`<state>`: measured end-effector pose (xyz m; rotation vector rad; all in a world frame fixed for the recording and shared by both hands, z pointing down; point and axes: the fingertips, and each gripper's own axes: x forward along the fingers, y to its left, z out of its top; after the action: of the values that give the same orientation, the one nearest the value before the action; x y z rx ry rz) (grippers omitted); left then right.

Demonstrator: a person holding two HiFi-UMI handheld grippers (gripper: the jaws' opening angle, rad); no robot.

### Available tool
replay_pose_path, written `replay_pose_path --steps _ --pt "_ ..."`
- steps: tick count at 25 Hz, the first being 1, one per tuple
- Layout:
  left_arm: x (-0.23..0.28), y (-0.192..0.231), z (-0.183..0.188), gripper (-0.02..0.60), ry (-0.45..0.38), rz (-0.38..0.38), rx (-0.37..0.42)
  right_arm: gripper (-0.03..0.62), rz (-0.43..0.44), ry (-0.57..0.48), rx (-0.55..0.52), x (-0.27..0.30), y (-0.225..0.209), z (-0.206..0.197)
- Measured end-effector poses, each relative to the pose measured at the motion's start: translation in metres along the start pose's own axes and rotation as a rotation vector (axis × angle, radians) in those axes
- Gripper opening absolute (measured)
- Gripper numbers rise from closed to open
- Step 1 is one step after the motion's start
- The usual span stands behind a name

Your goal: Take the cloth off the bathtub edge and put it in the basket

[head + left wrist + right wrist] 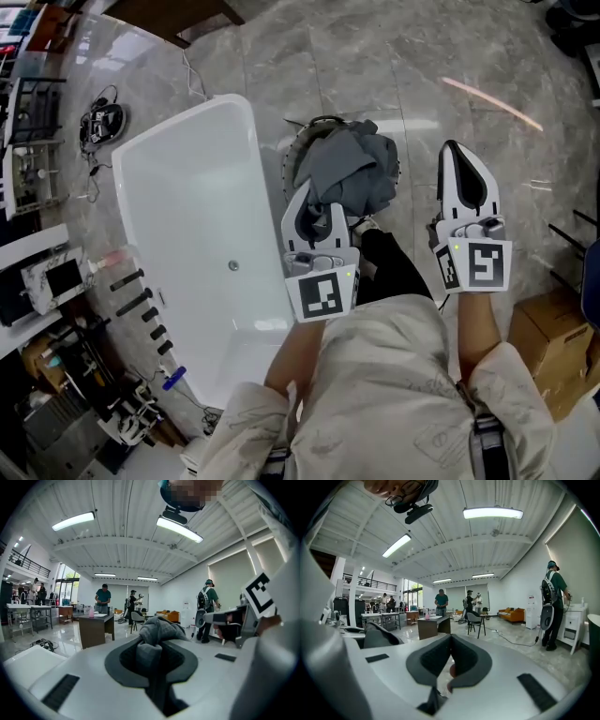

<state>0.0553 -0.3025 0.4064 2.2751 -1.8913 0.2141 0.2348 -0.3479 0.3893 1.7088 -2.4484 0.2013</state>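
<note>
A grey cloth (352,169) is bunched over a round wire basket (298,142) on the floor beside the white bathtub (187,117). My left gripper (305,195) is shut on a fold of that cloth, right at the basket's near side. In the left gripper view the cloth (157,630) rises from between the jaws of the left gripper (152,645). My right gripper (454,148) hangs to the right of the basket, shut and empty. In the right gripper view its tips (450,639) meet with nothing in them, and the cloth (377,637) shows at the left.
A cardboard box (548,347) stands on the floor at the right. A coil of cables (101,122) lies beyond the tub's far corner. Shelves and black tools (141,300) line the tub's left side. People, a dark table (96,627) and a chair (474,620) are far off.
</note>
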Motion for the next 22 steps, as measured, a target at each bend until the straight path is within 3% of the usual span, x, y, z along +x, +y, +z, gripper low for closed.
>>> replay_pose_path --steps 7,13,17,22 --pt "0.013 0.022 -0.081 0.047 0.156 0.052 -0.024 -0.011 0.043 0.071 0.003 0.029 0.009 -0.039" --pt "0.030 0.051 -0.189 0.048 0.355 0.092 -0.088 -0.011 0.060 0.150 0.012 0.056 0.018 -0.084" --pt "0.037 0.070 -0.264 0.048 0.477 0.135 -0.178 -0.011 0.073 0.218 -0.003 0.068 0.025 -0.123" --pt "0.043 0.084 -0.345 0.048 0.606 0.171 -0.157 -0.011 0.086 0.285 -0.001 0.076 0.030 -0.172"
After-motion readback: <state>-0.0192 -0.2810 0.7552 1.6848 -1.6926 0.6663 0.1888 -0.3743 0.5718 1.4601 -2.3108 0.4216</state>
